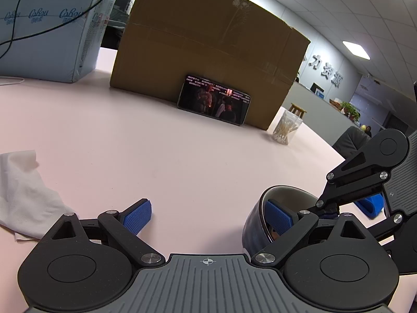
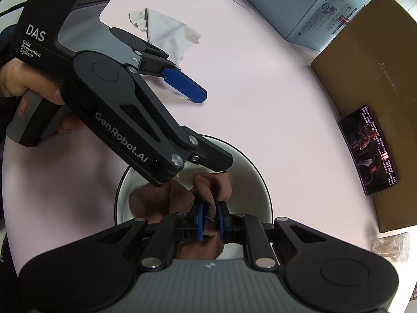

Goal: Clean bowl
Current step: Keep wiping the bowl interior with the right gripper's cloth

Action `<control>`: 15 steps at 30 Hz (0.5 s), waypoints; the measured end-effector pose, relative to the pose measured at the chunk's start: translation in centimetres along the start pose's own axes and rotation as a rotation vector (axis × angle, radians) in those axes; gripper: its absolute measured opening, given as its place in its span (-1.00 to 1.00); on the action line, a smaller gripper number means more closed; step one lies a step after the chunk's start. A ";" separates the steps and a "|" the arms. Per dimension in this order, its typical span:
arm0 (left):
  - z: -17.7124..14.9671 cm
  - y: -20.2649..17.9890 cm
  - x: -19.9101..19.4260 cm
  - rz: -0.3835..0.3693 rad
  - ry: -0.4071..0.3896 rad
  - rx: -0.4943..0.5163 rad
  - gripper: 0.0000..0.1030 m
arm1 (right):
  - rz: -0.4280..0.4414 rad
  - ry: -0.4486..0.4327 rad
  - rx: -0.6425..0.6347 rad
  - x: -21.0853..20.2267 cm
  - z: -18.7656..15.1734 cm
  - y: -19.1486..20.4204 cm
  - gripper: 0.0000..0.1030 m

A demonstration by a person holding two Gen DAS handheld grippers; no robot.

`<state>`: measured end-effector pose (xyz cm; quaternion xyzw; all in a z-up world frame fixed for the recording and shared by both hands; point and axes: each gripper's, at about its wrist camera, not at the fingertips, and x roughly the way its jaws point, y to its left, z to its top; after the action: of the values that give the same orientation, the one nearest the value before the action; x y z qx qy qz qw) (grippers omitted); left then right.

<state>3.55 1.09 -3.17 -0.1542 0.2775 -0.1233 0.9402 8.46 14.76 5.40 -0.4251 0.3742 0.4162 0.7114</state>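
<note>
1. Near the front of the pink surface (image 2: 273,83), well short of the cardboard box (image 2: 370,78), sits the bowl (image 2: 256,182), dark outside and pale inside.
2. Inside the bowl lies a brown cloth (image 2: 208,185), bunched up and reaching from the bowl's middle toward its near rim.
3. Right tongs (image 2: 210,220) are closed on a fold of that cloth, the fabric pinched between the two blue pads just above the bowl's near rim.
4. Left tongs (image 1: 208,215) stand wide open; one blue finger (image 1: 278,219) reaches inside the bowl over its rim, the other (image 2: 183,84) hangs over bare surface well away from the bowl. Whether the inner finger touches the wall I cannot tell.
5. Judging by its glaze, the bowl is stiff, smooth and likely slippery, and breakable if knocked off the surface; it looks light enough to skid under a wiping push. The rim seems the best hold, one finger inside and one outside.
6. Being soft and limp, the cloth will fold and drag rather than push, so a firm pinch on a thick bunch suits it.
7. Beyond the bowl, away from the box, lies a crumpled white tissue (image 2: 166,32); a phone (image 2: 368,150) leans against the box.
</note>
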 end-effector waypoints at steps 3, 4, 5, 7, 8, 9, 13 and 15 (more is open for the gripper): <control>-0.1 -0.2 0.0 0.002 0.000 0.002 0.86 | -0.008 -0.004 0.001 0.2 0.1 0.0 -0.72; -0.1 -0.1 -0.1 0.002 0.000 0.002 0.86 | -0.007 -0.002 0.001 0.2 0.1 -0.1 -0.72; -0.1 0.0 -0.1 0.002 0.000 0.002 0.86 | -0.006 0.003 0.002 0.2 0.1 -0.1 -0.72; -0.1 0.0 -0.1 0.002 0.000 0.002 0.86 | -0.010 0.014 0.004 0.2 0.0 -0.3 -0.72; -0.1 0.0 -0.1 0.002 0.000 0.002 0.86 | -0.010 0.016 0.005 0.1 0.0 -0.3 -0.72; -0.1 0.0 -0.1 0.002 0.000 0.002 0.86 | -0.008 0.018 0.007 0.1 0.0 -0.3 -0.72; -0.1 0.0 -0.1 0.002 0.000 0.002 0.86 | 0.015 0.009 0.005 -0.1 0.1 -0.2 -0.72; -0.1 0.0 -0.1 0.002 0.000 0.003 0.86 | 0.016 0.002 0.005 0.0 0.2 -0.1 -0.72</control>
<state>3.45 1.06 -3.18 -0.1527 0.2777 -0.1227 0.9405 8.61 14.90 5.51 -0.4205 0.3794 0.4207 0.7087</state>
